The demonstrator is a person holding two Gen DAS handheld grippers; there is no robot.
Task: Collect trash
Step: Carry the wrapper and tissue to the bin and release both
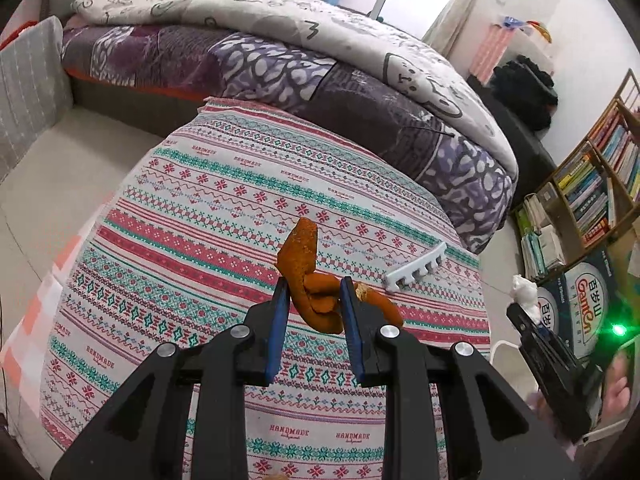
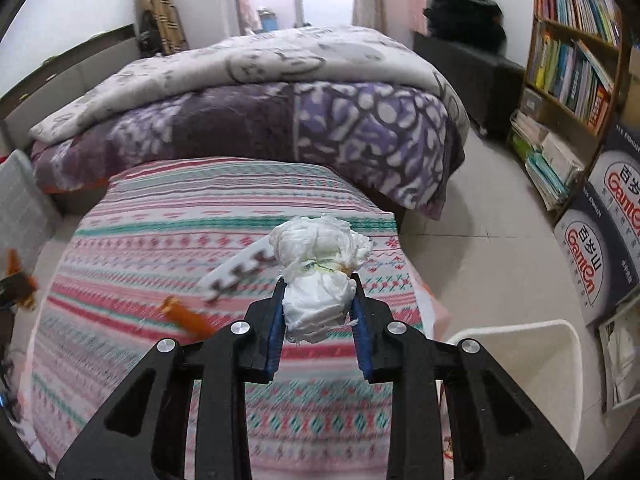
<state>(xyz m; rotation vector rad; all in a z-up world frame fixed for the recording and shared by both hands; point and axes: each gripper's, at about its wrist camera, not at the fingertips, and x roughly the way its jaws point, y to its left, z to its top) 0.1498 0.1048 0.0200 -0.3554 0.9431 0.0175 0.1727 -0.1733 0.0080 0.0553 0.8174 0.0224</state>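
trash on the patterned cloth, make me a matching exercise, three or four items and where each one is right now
Things:
1. orange peel
2. white tissue wad
3. white comb-like plastic piece
4. white bin

Places:
A. on the floor beside the table
B. lying loose on the patterned cloth
C. pinched in the left gripper
D. pinched in the right gripper

Pairs: 1-C, 2-D, 3-B, 4-A

White bin (image 2: 532,364) partly behind right claw (image 2: 318,304); tablecloth (image 2: 160,240) motion-blurred.
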